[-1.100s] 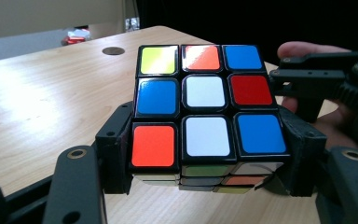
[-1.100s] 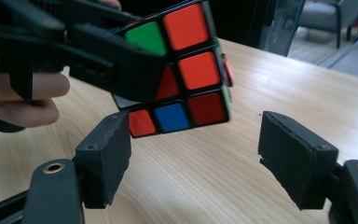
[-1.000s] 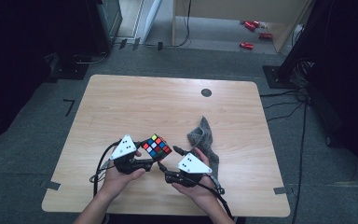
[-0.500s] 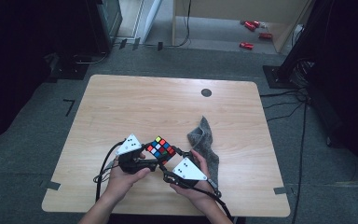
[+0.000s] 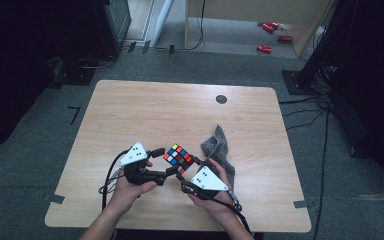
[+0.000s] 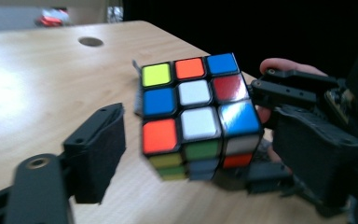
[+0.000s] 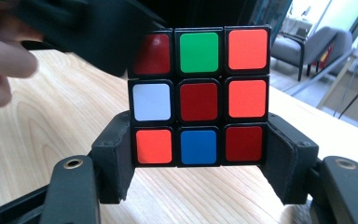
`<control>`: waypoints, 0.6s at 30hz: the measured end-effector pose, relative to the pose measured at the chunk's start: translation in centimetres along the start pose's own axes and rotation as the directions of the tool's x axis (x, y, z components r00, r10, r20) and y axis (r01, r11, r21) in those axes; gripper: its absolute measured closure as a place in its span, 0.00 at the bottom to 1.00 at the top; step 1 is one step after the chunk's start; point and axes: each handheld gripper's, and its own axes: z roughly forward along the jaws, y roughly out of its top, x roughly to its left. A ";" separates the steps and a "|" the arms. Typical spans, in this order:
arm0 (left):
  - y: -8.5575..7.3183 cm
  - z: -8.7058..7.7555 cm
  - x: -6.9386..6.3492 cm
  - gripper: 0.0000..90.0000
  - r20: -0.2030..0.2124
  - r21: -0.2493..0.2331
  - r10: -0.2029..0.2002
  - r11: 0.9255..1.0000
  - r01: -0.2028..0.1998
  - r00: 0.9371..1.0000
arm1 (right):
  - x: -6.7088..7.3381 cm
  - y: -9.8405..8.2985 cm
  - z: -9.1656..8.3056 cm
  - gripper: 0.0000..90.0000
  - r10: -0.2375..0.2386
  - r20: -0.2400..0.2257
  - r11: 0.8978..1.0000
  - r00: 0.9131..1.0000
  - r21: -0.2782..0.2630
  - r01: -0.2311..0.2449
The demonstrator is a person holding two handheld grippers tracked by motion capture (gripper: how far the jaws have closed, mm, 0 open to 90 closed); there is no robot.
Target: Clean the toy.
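Having just been opening, the left gripper [image 5: 166,161] is standing clear of the puzzle cube [image 5: 178,158]. Closing further, the right gripper [image 7: 200,161] is clamping the cube's bottom layer above the table [image 5: 145,107], left of the grey cloth [image 5: 219,147].

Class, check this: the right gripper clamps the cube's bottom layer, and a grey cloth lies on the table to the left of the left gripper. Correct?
Not quite. The right gripper does clamp the cube at its bottom layer, but in the high view the cloth lies right of the cube, beside the right gripper.
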 end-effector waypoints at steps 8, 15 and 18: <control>-1.0 0.0 -0.1 0.14 -0.078 0.006 0.182 0.983 -0.182 0.980 | -2.5 0.6 -1.0 0.39 0.118 -0.042 0.993 0.992 0.031 -0.117; -2.1 0.7 -0.4 0.15 -0.128 0.007 0.290 0.957 -0.291 0.949 | -3.0 1.7 -1.8 0.39 0.212 -0.067 0.976 0.975 0.052 -0.209; -2.3 1.0 -0.7 0.16 -0.137 0.001 0.328 0.944 -0.331 0.935 | -3.0 2.2 -2.1 0.39 0.253 -0.079 0.967 0.964 0.062 -0.249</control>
